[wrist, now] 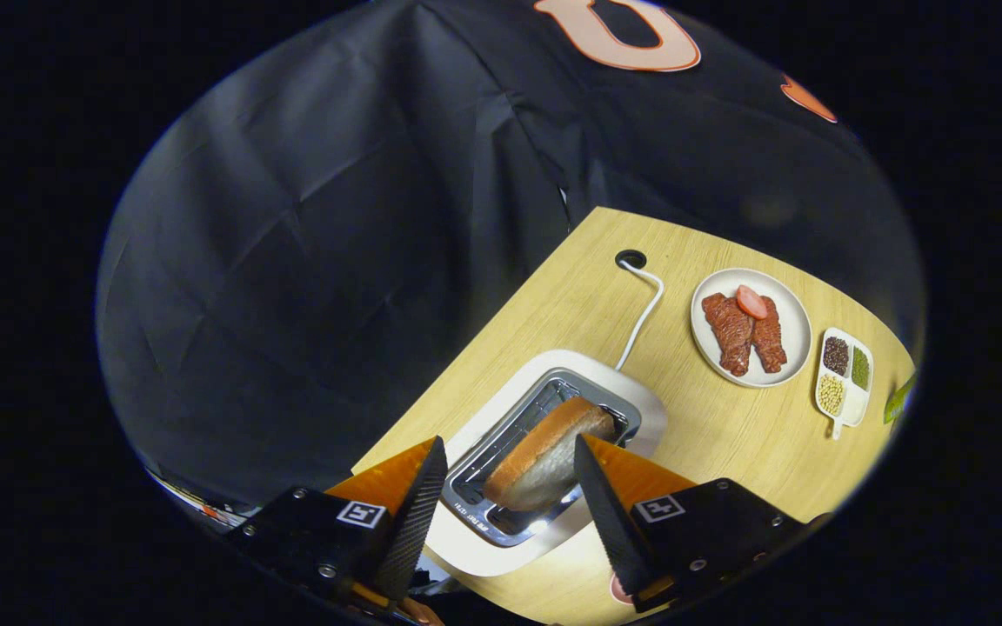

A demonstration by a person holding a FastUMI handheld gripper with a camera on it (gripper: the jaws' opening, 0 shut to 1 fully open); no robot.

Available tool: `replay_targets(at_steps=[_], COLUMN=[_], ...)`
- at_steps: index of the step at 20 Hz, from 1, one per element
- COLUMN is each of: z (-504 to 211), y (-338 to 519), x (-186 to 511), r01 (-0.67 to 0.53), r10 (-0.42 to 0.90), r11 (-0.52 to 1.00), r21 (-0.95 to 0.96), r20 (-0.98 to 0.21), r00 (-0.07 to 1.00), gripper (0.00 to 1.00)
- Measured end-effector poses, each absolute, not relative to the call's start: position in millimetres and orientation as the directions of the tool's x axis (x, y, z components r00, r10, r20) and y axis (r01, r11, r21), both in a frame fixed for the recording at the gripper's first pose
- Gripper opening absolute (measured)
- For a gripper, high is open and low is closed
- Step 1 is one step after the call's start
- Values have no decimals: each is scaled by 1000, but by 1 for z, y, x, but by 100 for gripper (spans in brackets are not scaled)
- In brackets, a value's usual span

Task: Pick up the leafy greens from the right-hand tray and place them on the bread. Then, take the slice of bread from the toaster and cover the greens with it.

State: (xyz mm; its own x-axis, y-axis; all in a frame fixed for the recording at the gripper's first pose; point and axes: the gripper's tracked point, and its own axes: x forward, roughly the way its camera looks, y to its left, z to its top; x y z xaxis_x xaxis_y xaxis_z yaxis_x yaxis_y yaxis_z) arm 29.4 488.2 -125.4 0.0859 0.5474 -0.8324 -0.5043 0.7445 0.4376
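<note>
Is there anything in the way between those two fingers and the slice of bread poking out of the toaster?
Nothing visible blocks it. The gripper is open, with the bread slice sitting between its fingers, tilted in the toaster slot. The right finger looks close to or touching the slice; the left one stands clear. The plate of meat lies off to the side.

Fisheye view riding the hand-held gripper [510,487], tilted, looking down close over toaster [553,435], table [727,435] beyond
</note>
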Motion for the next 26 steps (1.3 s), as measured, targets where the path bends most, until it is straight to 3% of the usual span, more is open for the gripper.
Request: replay_targets(at_steps=[3,8,11,17,21,26], z=[-135,-138,-136,-135,-133,-109], y=[487,474,466,457,454,451], x=[32,30,26,23,25,23], r01=[-507,-511,-517,-514,-482,-497], r10=[513,475,476,503,518,559], r11=[762,777,772,762,772,754], r21=[404,369,371,394,414,429], r20=[-854,-876,-876,-860,-849,-817], r00=[90,89,83,85,101,142], gripper=[75,63,39,19,11,10])
